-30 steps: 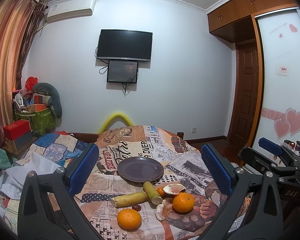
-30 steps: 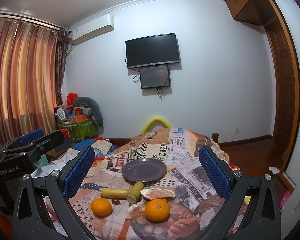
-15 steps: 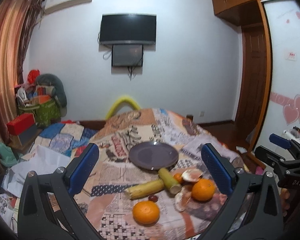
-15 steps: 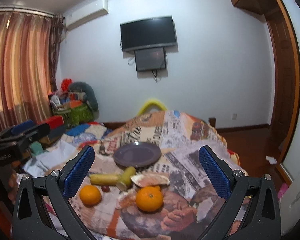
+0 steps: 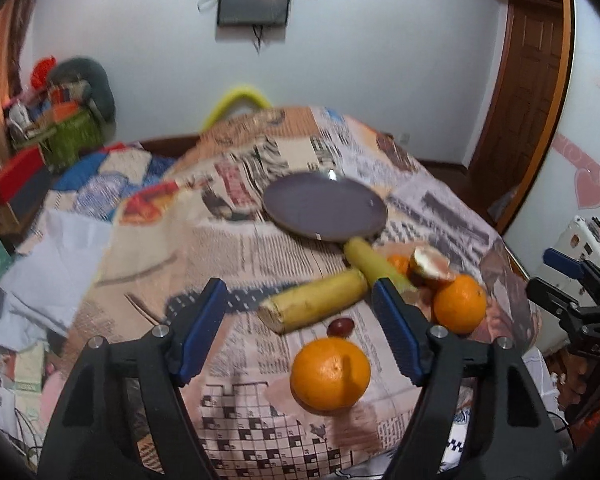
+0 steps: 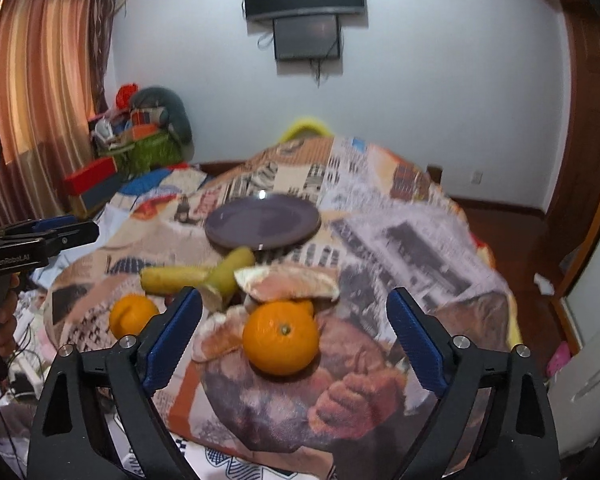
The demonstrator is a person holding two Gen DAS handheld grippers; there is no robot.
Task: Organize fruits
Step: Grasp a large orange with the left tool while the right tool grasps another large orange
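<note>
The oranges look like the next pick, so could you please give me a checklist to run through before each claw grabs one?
1. Plate bare and ready for fruit: ok.
2. Left claw free: ok, nothing held, jaws closing.
3. Left claw lined up on the near orange: not ok, the orange sits below and right of its middle, not yet between the pads.
4. Right claw free: ok, nothing held, jaws closing.
5. Right claw lined up on the far orange: ok, it sits between the pads in this view; contact cannot tell.
6. Clear room around the far orange: not ok, peel and cane pieces crowd it.
</note>
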